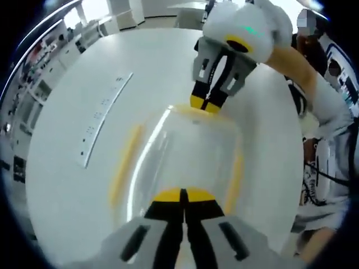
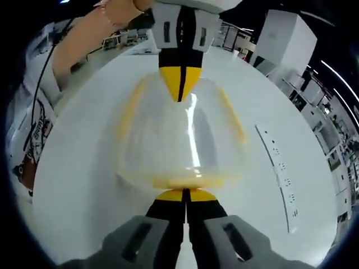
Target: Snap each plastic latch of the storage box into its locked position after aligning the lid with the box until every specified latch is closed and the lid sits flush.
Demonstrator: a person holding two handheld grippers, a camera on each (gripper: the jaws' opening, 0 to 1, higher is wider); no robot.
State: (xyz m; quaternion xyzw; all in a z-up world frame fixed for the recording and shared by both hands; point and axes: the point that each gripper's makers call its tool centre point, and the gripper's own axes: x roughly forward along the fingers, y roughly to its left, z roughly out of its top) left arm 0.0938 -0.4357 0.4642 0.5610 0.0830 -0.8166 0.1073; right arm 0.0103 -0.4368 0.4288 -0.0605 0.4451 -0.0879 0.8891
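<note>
Between the two grippers, the box [image 1: 185, 159] is sitting on the table [image 1: 67, 185]. Left gripper [image 1: 183, 195], jaws closed, is pressing one end latch [image 2: 178, 180]; right gripper [image 2: 185, 194], jaws closed too, is pressing the opposite end. Clear plastic looks light and slippery, likely flexing; its long axis is running gripper to gripper.

My left gripper [image 1: 182, 197] and right gripper [image 2: 185, 195] show yellow tips on black jaws with grey bodies. Between them sits a clear box [image 2: 182, 137] with yellow latches [image 2: 130, 109] and yellow rim, on a white table [image 2: 84, 185]. Beside it lies a white strip [image 2: 277, 176] dotted with dark marks.
</note>
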